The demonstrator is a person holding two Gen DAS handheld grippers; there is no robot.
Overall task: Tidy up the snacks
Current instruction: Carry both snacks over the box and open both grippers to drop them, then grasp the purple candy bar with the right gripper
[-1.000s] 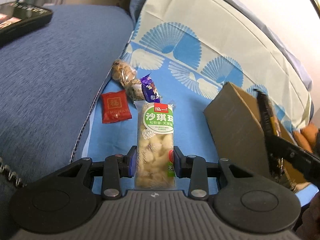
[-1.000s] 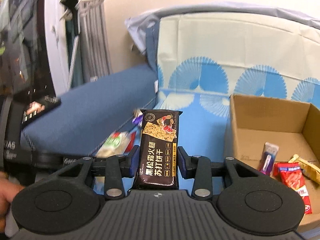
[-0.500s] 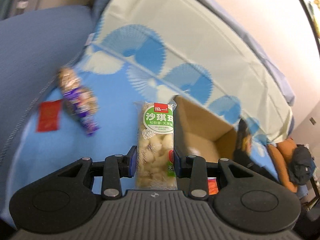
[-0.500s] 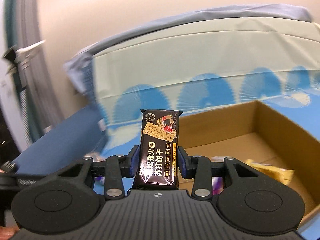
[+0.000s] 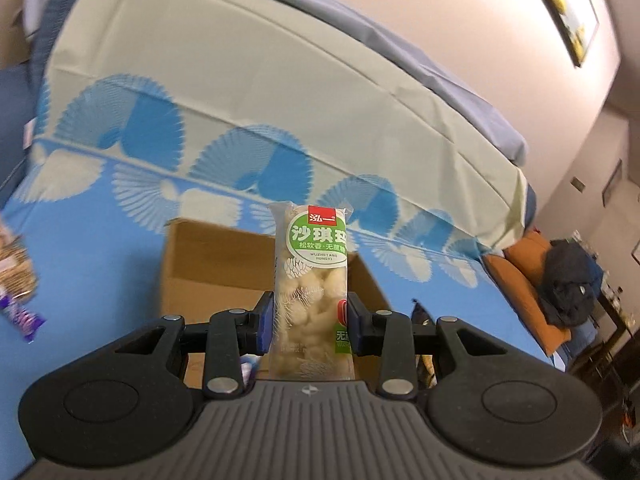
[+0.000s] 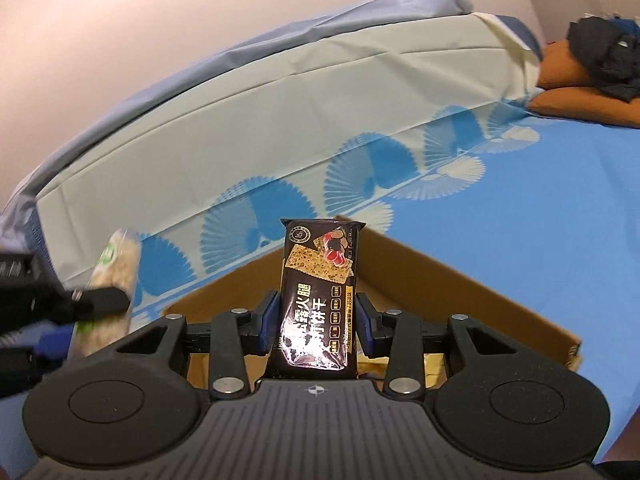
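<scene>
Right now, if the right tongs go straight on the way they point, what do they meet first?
Most likely the cardboard box: the right tongs, shut on the black cracker pack, aim at its open top and far wall. Depth is hard to judge.

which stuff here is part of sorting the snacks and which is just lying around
Job:
- green-label pastry pack, in left claw
- black cracker pack, in right claw
- cardboard box
- purple-wrapped snack

Lying about:
- orange cushion
- dark clothes
</scene>
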